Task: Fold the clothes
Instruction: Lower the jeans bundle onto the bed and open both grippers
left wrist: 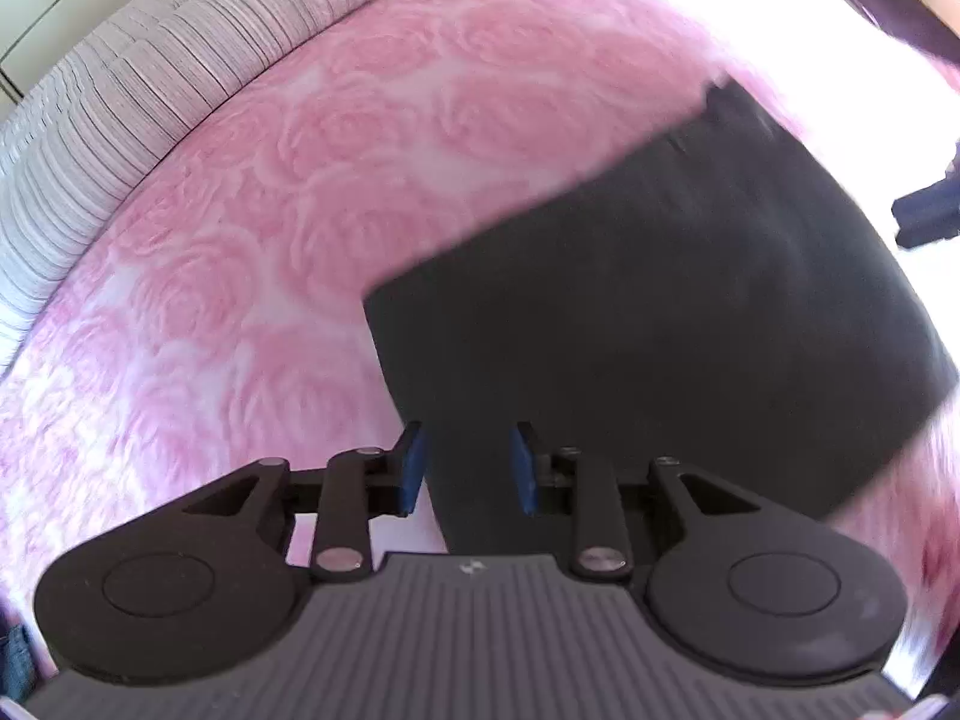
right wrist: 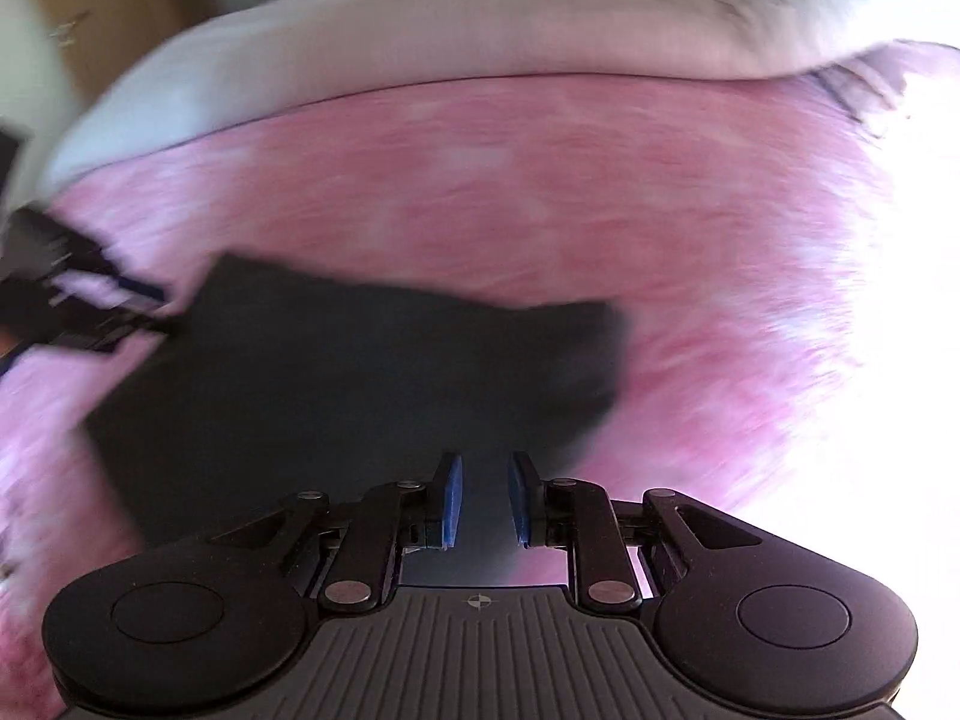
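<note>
A dark grey folded garment (left wrist: 678, 312) lies flat on a pink rose-patterned bedspread (left wrist: 252, 252). My left gripper (left wrist: 468, 468) is open, its blue pads over the garment's near left edge with nothing between them. In the right wrist view the same garment (right wrist: 360, 378) shows as a dark rectangle on the bedspread (right wrist: 600, 210); this view is motion-blurred. My right gripper (right wrist: 483, 507) is open above the garment's near edge, holding nothing. The left gripper (right wrist: 78, 306) appears at the garment's left corner. The right gripper's tip (left wrist: 927, 216) shows at the far right edge.
A pale striped cover (left wrist: 138, 78) borders the bedspread at the far left. A light pillow or duvet (right wrist: 480, 30) runs along the bed's far side. Wooden furniture (right wrist: 114, 6) stands behind it. A person's dark sleeve (left wrist: 888, 0) is at the top right.
</note>
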Motion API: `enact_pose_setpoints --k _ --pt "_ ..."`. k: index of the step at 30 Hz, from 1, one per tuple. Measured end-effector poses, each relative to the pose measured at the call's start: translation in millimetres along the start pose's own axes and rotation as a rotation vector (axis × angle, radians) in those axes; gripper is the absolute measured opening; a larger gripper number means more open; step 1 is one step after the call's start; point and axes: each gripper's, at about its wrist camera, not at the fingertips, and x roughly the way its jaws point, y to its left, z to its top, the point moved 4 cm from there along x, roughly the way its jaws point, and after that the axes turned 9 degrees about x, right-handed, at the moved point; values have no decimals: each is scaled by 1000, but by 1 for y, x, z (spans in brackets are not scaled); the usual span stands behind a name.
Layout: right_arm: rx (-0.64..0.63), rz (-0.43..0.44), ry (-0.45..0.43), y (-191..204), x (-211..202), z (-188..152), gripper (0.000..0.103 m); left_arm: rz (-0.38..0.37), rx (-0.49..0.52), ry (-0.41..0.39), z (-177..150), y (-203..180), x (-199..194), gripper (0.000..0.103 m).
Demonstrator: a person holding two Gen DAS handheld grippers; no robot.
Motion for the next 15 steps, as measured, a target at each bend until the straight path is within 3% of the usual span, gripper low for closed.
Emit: enact_pose_setpoints --k 2,6,9,13,15 --pt "-38 37 51 18 -2 -29 21 -7 46 23 -18 -12 2 27" --pt "-2 -20 146 9 13 -77 21 9 99 38 -32 -28 20 27" --pt "11 -56 132 10 3 -80 25 4 61 45 -26 -21 27 27" --pt "41 -115 115 20 -15 -85 27 14 20 39 -38 -15 8 28" --pt "86 -145 111 30 -31 -91 35 23 4 36 -48 -16 -8 30"
